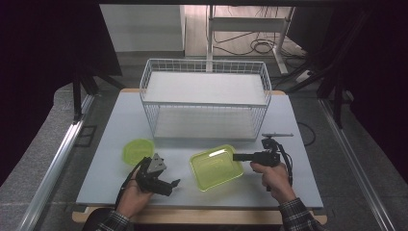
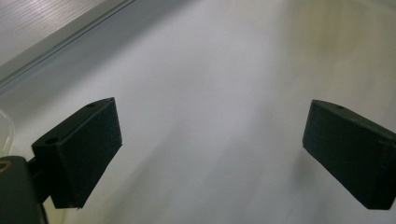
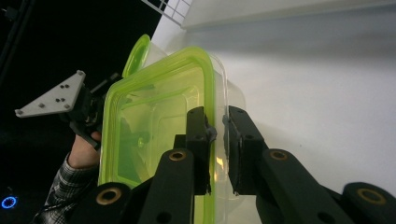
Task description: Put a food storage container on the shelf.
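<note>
Your right gripper (image 3: 218, 128) clamps the near-right rim of the square lime-green lidded plastic container (image 1: 215, 167), mid-table. Your left gripper (image 2: 212, 149), jaws apart, hovers over bare grey tabletop (image 1: 298, 159).

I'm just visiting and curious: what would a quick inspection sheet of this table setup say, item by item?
Surface: pale grey table, flat, bare around the things.
Job's things: square container with a green lid near the front; round green-lidded container to its left.
Clutter: white wire basket at the back, holding a white board.
Grippers: right claw closed on the square container's rim, one jaw on each side of the edge; left claw wide open over bare table, holding nothing.
Cables: black cable trails from the right claw; more cables lie on the floor behind.
Surroundings: dark frame, metal rails, white stand beyond the table.
</note>
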`<action>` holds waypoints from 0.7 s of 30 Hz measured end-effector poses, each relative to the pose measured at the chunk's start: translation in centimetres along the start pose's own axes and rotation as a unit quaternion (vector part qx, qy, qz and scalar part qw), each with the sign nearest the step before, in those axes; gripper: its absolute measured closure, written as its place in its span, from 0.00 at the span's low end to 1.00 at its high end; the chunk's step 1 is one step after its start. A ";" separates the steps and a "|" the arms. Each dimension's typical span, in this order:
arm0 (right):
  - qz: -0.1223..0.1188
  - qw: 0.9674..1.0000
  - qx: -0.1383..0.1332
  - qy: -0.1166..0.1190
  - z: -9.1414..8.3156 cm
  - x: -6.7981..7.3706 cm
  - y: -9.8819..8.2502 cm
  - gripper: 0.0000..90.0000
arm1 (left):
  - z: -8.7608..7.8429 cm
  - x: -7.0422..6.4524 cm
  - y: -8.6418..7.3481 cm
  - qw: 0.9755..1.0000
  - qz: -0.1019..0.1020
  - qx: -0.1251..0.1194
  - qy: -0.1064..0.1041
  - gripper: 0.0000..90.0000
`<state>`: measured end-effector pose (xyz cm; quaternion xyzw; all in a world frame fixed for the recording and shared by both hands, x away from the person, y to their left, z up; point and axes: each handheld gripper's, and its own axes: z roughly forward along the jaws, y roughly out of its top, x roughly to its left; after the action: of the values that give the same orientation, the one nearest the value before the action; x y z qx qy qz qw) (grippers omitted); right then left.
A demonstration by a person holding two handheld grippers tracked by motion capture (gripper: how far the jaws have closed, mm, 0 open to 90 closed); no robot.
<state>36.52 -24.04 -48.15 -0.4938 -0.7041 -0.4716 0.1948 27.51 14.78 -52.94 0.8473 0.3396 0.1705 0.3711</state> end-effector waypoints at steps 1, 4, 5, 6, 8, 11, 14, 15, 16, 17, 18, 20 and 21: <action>-0.001 1.000 -0.003 0.000 -0.1 0.1 0.1 0.89 | 0.0 0.0 0.0 1.000 0.000 0.000 0.000 0.05; -0.001 1.000 -0.012 0.004 -0.6 0.3 0.4 0.89 | 0.0 0.0 0.0 1.000 0.001 -0.002 0.001 0.05; -0.001 1.000 -0.019 0.007 -0.8 0.5 0.7 0.89 | 0.0 0.0 0.0 1.000 0.000 -0.003 0.000 0.04; -0.001 1.000 -0.019 0.007 -0.8 0.5 0.7 0.89 | 0.0 0.0 0.0 1.000 0.000 -0.003 0.000 0.04; 0.000 1.000 -0.024 0.010 -1.1 0.7 0.9 0.89 | -0.1 0.0 0.0 1.000 -0.002 -0.006 -0.002 0.04; -0.005 0.999 -0.031 0.011 -1.5 0.9 1.4 0.89 | -0.1 0.1 0.0 1.000 -0.006 -0.012 -0.005 0.04; -0.009 0.999 -0.032 0.009 -1.8 1.4 1.9 0.89 | -0.2 0.1 0.0 1.000 -0.010 -0.014 -0.008 0.04; -0.012 0.999 -0.033 0.010 -1.9 1.8 2.2 0.89 | -0.2 0.1 0.1 1.000 -0.012 -0.016 -0.010 0.04; -0.012 0.999 -0.033 0.010 -1.9 1.8 2.2 0.89 | -0.2 0.1 0.1 1.000 -0.012 -0.016 -0.010 0.04; -0.019 0.999 -0.035 0.010 -2.1 2.2 2.5 0.89 | -0.3 0.1 0.1 1.000 -0.016 -0.018 -0.013 0.04; -0.019 0.999 -0.035 0.010 -2.1 2.2 2.5 0.89 | -0.3 0.1 0.1 1.000 -0.016 -0.018 -0.013 0.04; -0.020 0.999 -0.035 0.012 -2.2 2.5 2.8 0.89 | -0.3 0.2 0.1 1.000 -0.019 -0.019 -0.015 0.04; -0.021 0.999 -0.036 0.012 -2.2 2.7 2.9 0.89 | -0.3 0.2 0.1 0.999 -0.023 -0.020 -0.018 0.04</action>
<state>37.49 -24.33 -43.67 -0.4801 -0.6944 -0.5066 0.1752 27.50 15.03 -52.65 0.8343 0.3490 0.1539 0.3980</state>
